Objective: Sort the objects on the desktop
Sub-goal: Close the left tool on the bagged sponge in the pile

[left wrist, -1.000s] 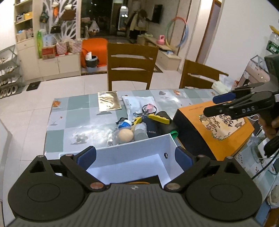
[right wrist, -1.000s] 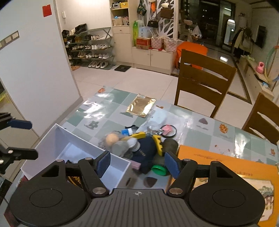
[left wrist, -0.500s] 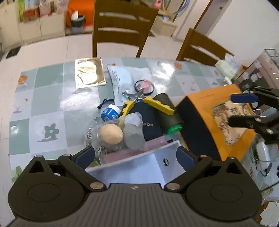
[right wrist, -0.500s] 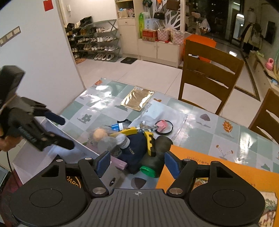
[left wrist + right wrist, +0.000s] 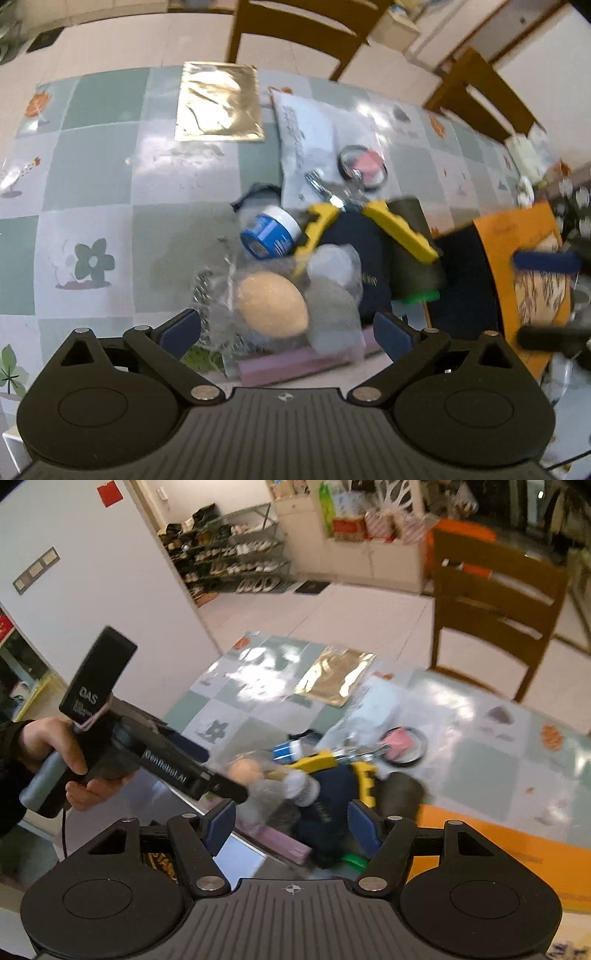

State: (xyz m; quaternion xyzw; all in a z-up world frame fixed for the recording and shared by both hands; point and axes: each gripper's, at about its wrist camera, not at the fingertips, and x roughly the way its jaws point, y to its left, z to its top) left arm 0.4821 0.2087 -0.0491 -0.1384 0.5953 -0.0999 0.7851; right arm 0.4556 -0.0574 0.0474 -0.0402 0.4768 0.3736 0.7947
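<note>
From the left wrist view, the left gripper point(image 5: 287, 330) hangs low over the checked surface point(image 5: 92, 166) with its blue-padded fingers spread wide and nothing between them. To its far left and ahead lies a gold foil pouch point(image 5: 218, 101), flat and well apart from the rest. Straight ahead, just past the fingertips, sits the heap of desktop objects: a clear plastic bag point(image 5: 258, 291) holding a beige egg-shaped sponge point(image 5: 272, 303), with a pink flat box point(image 5: 306, 363) under it, nearest the gripper. Beyond the bag stands a blue-labelled jar point(image 5: 269, 236), and right of that yellow-handled pliers point(image 5: 369, 225) lie across a dark navy pouch point(image 5: 364, 266). Farther ahead a round compact with a pink centre point(image 5: 364, 166) rests on a white printed sheet point(image 5: 306, 129). A dark cylinder with a green cap point(image 5: 415, 266) lies to the right of the pouch, beside an orange box point(image 5: 517, 280). At the far right edge the right gripper point(image 5: 550, 299) shows blurred, its fingers set wide apart and empty. In the right wrist view a hand point(image 5: 62, 757) grips the handle of the left gripper, which reaches toward the bag.
</note>
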